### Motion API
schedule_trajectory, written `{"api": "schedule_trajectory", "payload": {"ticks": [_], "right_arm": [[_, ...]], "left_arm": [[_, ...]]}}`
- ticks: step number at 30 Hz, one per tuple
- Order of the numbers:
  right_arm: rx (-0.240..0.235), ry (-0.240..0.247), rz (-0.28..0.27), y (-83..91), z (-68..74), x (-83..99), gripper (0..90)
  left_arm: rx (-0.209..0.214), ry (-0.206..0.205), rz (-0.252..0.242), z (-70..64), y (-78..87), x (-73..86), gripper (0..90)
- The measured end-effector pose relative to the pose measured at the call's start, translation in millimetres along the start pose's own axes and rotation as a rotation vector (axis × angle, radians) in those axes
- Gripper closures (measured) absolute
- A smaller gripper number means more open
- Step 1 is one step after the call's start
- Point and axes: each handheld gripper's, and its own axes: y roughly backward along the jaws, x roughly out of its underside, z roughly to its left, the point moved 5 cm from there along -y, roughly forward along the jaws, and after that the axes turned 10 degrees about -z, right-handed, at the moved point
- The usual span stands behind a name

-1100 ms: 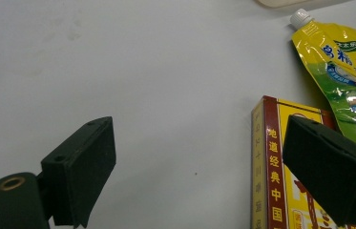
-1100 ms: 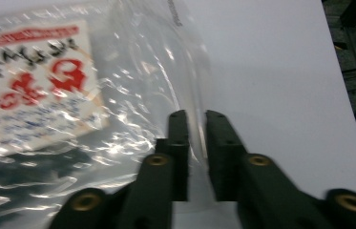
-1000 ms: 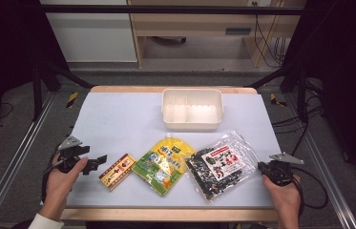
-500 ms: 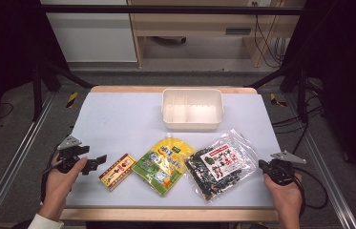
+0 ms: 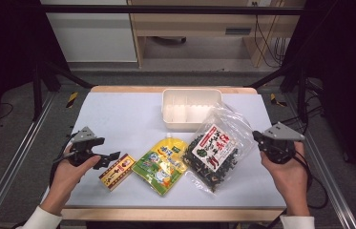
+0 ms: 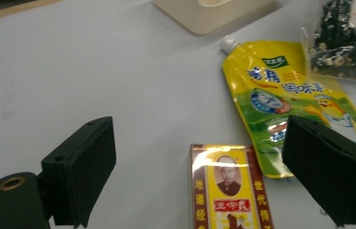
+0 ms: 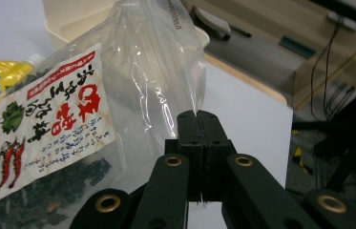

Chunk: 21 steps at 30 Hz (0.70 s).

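Note:
A clear plastic bag of dark dried leaves (image 5: pixel 214 150) with a white and red label (image 7: pixel 47 124) lies right of centre, its right edge raised off the table. My right gripper (image 5: pixel 257 139) (image 7: pixel 198 129) is shut on that clear edge. My left gripper (image 5: pixel 111 157) (image 6: pixel 206 162) stands open at the left, its jaws wide on either side of the near end of a small red and yellow box (image 5: pixel 117 171) (image 6: pixel 228 188). A yellow spouted pouch (image 5: pixel 162 162) (image 6: pixel 285 95) lies flat between box and bag.
A cream rectangular container (image 5: pixel 191 109) (image 7: pixel 70 19) stands at the back centre; the bag's raised top overlaps its right front corner. The white table top (image 5: pixel 118 119) is bare at the left and back left. A wooden edge runs along the front.
My right gripper has risen and moved back, lifting the bag's right edge; the bag now tilts up toward the container. The left gripper stays put.

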Motion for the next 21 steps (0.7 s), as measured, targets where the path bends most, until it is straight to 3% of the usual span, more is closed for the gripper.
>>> {"api": "schedule_trajectory", "payload": {"ticks": [3,10,15,21], "right_arm": [[-0.03,0.071,-0.011,-6.3,4.1,-23.3,90.0],[-0.096,0.221,-0.028,-22.9,23.9,-63.6,90.0],[-0.121,0.297,-0.034,-28.9,35.1,-84.7,90.0],[-0.145,0.359,-0.059,-29.0,47.3,-101.9,90.0]], "left_arm": [[0.039,-0.035,0.034,-7.5,-5.6,-15.7,11.2],[0.073,-0.13,0.082,-19.7,-12.7,-44.9,12.1],[0.089,-0.206,0.086,-26.7,-15.3,-67.6,12.5],[0.12,-0.245,0.074,-31.4,-22.0,-94.6,14.6]]}}
